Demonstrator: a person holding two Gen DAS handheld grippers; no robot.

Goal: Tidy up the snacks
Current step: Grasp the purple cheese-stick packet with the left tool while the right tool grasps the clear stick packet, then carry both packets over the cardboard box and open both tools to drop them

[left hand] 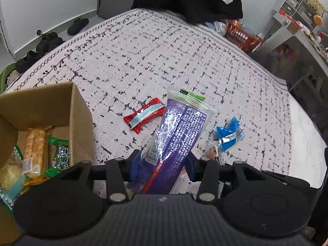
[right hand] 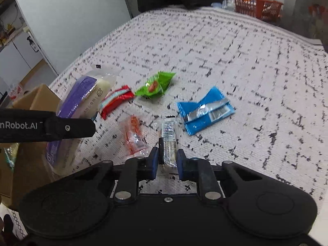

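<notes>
Cardboard box (left hand: 71, 110), far left on the bed (left hand: 184, 57): we count several packets already inside, among them a long orange one (left hand: 35, 153) and a green one (left hand: 59, 155). Stiff walls, open top; it should take drops without tipping.

Purple zip bag (left hand: 176, 131): our left gripper (left hand: 164, 164) is clamped on its lower end, the bag standing up and tilted just right of the box. We judge it light, floppy and slick, so it is better held low and across its width.

Red packet (left hand: 144, 115), on the bed just left of the purple bag. Small, soft, crinkly; we would pinch it mid-length.

Orange-red clear packet (right hand: 134, 137), flat on the bed. Thin film, likely slippery.

Clear-wrapped bar (right hand: 168, 141): our right gripper (right hand: 167, 164) grips its near end. Light, probably crushable.

Green packet (right hand: 155, 85), further back. Puffed; we would take it by the seam.

Blue packet (right hand: 205, 110), rightmost. Flat and foil-backed; we would grip it by an edge.
</notes>
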